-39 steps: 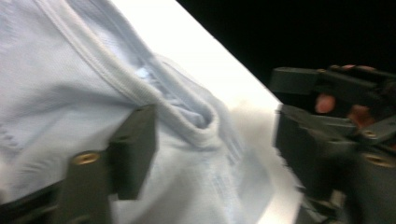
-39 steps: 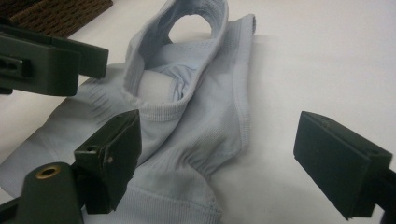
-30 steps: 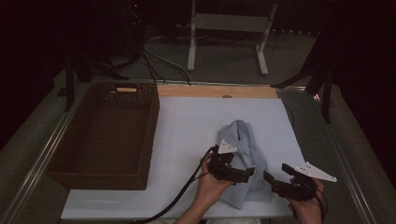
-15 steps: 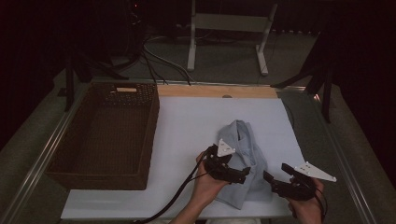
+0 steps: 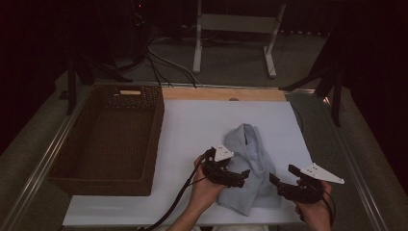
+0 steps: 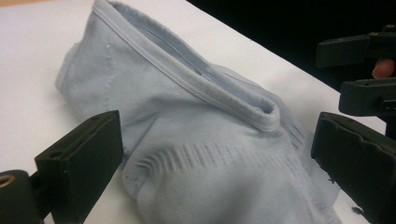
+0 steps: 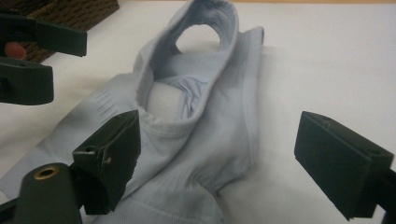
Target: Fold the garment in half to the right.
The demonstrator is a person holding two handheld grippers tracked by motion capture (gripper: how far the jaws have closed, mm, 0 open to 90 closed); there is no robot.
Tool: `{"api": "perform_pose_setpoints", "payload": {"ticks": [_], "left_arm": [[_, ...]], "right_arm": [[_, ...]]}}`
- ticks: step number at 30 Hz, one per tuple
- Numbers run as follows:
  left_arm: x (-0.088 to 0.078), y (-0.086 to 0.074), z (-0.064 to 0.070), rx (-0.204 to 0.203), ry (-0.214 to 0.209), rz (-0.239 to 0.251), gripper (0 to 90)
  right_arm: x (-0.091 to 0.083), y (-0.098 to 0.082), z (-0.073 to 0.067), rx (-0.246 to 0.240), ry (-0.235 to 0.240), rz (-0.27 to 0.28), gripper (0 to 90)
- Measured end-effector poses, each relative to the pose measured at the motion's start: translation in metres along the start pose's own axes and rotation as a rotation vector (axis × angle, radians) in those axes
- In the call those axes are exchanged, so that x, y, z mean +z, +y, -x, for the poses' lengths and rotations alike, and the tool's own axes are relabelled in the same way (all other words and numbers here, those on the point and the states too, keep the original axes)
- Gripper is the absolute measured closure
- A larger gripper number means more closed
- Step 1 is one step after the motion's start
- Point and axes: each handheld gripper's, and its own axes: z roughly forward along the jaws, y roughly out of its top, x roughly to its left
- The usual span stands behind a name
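Observation:
A light blue garment [image 5: 250, 154] lies crumpled on the white table top [image 5: 192, 125], its collar opening facing away from me. My left gripper [image 5: 243, 177] is at the garment's left edge, pointing right. In the left gripper view its jaws [image 6: 217, 149] stand wide apart, having just been opening; the cloth [image 6: 201, 154] lies between and beneath them, and the pads do not press on it. My right gripper [image 5: 281, 175] sits at the garment's near right corner, pointing left. It [image 7: 224, 154] is open over the cloth [image 7: 201, 116], with nothing held.
A dark woven basket [image 5: 156, 130] stands empty on the left of the table; its corner [image 7: 70, 11] also appears in the right gripper view. A wooden strip [image 5: 221, 94] runs along the far edge. Cables and a stand lie on the floor beyond.
My left gripper has drawn slightly back to the left, away from the garment. The right gripper and the garment have stayed where they were.

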Motion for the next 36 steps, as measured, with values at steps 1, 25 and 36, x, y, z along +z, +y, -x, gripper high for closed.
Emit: {"api": "perform_pose_setpoints", "payload": {"ticks": [1,25,36], "left_arm": [[-0.002,-0.001,-0.002,0.01,0.009,0.004,4.1],[-0.012,-0.007,-0.016,0.027,0.055,0.004,4.1],[-0.015,-0.01,-0.019,0.021,0.062,0.0,4.1]], "right_arm": [[0.001,0.001,0.0,-0.005,0.003,-0.002,14.6],[0.028,0.012,-0.009,-0.01,0.072,-0.108,13.7],[0.037,0.011,-0.012,-0.012,0.075,-0.152,14.3]]}}
